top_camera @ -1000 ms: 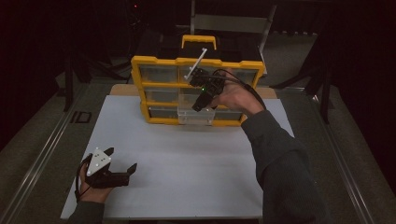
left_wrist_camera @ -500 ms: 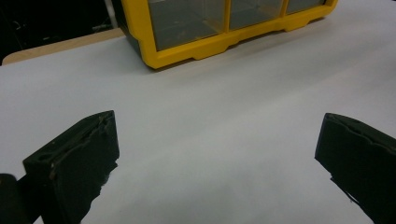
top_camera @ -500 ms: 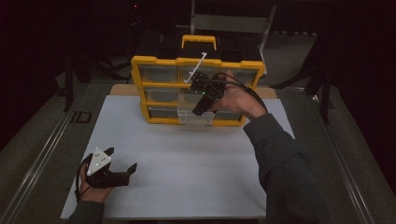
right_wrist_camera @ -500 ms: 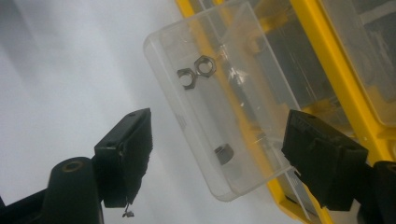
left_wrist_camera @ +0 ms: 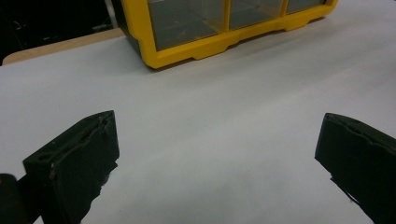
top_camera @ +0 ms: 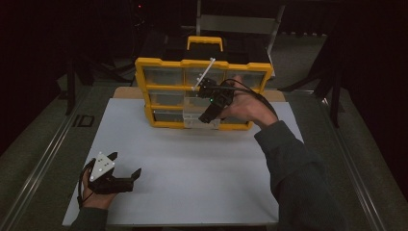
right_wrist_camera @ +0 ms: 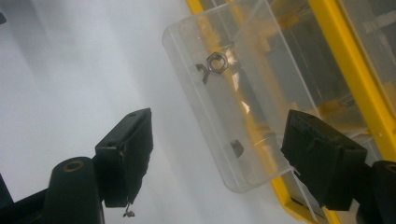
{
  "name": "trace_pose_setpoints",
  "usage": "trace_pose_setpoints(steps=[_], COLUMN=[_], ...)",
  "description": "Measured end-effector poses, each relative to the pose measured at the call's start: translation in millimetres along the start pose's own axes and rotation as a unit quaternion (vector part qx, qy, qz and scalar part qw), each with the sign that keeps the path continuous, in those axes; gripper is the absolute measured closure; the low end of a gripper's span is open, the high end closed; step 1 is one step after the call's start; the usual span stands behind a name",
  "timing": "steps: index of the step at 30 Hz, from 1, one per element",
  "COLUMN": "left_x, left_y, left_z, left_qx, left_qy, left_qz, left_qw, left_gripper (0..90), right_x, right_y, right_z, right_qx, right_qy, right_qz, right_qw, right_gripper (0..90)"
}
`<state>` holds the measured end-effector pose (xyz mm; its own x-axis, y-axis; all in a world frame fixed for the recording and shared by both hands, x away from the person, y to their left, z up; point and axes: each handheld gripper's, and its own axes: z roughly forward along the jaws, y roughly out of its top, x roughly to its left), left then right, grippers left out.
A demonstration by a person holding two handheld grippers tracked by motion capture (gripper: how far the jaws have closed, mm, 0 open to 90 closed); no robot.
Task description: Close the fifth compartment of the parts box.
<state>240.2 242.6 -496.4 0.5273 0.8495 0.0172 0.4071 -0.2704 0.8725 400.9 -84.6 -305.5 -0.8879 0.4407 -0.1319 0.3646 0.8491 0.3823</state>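
Observation:
A yellow drawer cabinet with clear drawers stands at the far side of the white table. Its bottom middle clear drawer is pulled out; a hex nut and another small nut lie in it. My right gripper hangs open just above this drawer, its jaws on either side of the drawer's front in the right gripper view. My left gripper rests open near the table's front left, nothing between its jaws, facing the cabinet.
A white thin rod sticks up from the right gripper in front of the cabinet's top row. A black case with a yellow handle sits behind the cabinet. Dark floor and metal rails flank the table.
The right hand has shifted slightly right and down at the pulled-out drawer. The left gripper has stayed put.

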Motion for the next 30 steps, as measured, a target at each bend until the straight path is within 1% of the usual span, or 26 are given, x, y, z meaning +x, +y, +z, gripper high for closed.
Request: trace_pose_setpoints(steps=[6,7,17,22,24,30], left_x=[-0.2,-0.2,-0.2,-0.3,-0.4,-0.5], left_y=[0.0,0.0,0.0,-0.1,-0.1,0.0], left_z=[-0.2,-0.1,-0.2,-0.1,-0.1,-0.1], left_qx=[-0.001,-0.001,-0.001,-0.001,-0.001,0.0], left_qy=[0.0,0.0,0.0,0.0,0.0,0.0], left_qz=[0.0,0.0,0.0,0.0,0.0,0.001], left_qw=[1.0,1.0,1.0,1.0,1.0,1.0], left_gripper=[0.0,0.0,0.0,0.0,0.0,0.0], right_x=[1.6,1.4,4.2,6.2,6.6,8.6], right_y=[-8.1,-9.8,-28.1,-39.3,-40.9,-53.7], right_z=[1.3,1.7,2.0,3.5,3.7,8.9], right_qx=[-0.002,-0.003,-0.007,-0.013,-0.013,-0.018], right_qy=[0.003,0.004,0.007,0.009,0.009,0.017], right_qz=[0.002,0.006,0.011,0.011,0.012,0.022], right_qw=[1.0,1.0,0.9999,0.9998,0.9998,0.9995], right_gripper=[25.6,25.7,26.5,27.4,27.7,32.7])
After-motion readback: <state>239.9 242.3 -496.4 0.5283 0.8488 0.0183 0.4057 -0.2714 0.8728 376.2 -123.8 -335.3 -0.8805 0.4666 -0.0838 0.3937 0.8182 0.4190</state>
